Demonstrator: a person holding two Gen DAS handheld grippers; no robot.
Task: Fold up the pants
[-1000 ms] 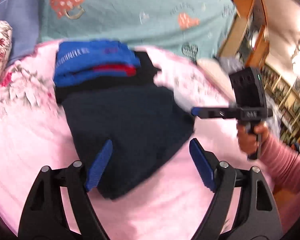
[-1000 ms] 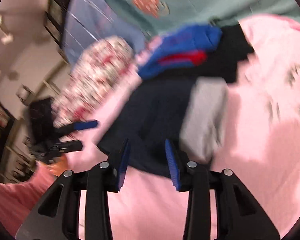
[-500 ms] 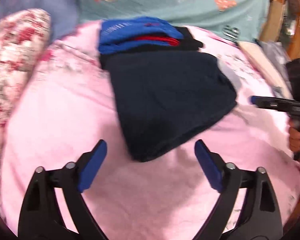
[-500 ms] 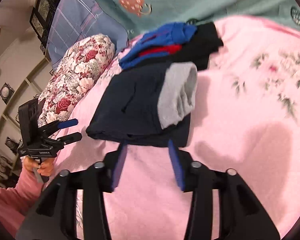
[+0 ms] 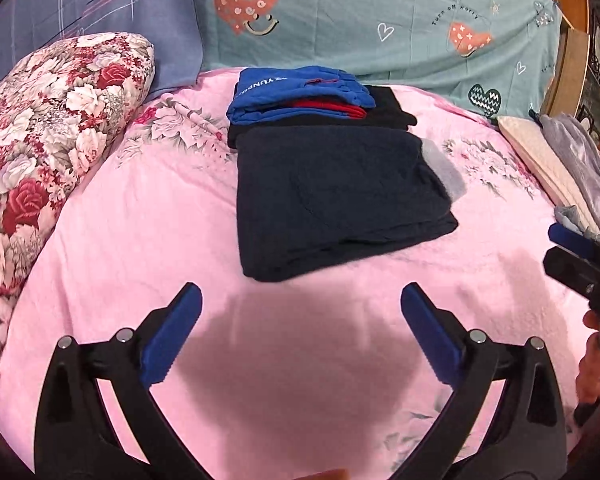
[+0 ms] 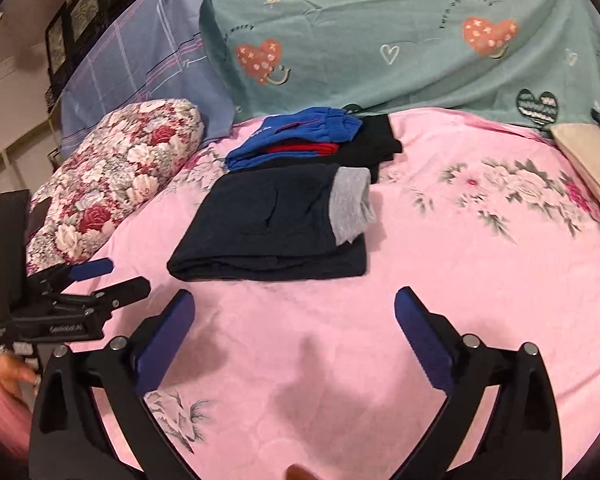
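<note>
At the far left a floral pillow [image 5: 56, 120] lies on the bed's pink blanket [image 5: 140, 240]. Behind it stand a blue checked pillow [image 5: 80, 8] and a teal sheet [image 5: 380, 20] with hearts and the printed words "Turn off worry". The left gripper [image 5: 300, 336] is released, its blue pads wide apart above bare blanket, holding nothing. Just beyond it the folded navy pants [image 5: 332, 196] lie flat near the middle of the bed, the long axis running near to far, the folded edge toward the camera and a grey lining [image 6: 350, 208] showing at the right side. Touching their far edge is a stack of folded clothes [image 5: 300, 96]; its blue top piece shows white letters "YUNDO", partly cut off. The right gripper [image 6: 294, 332] is also released and empty, near the pants.
</note>
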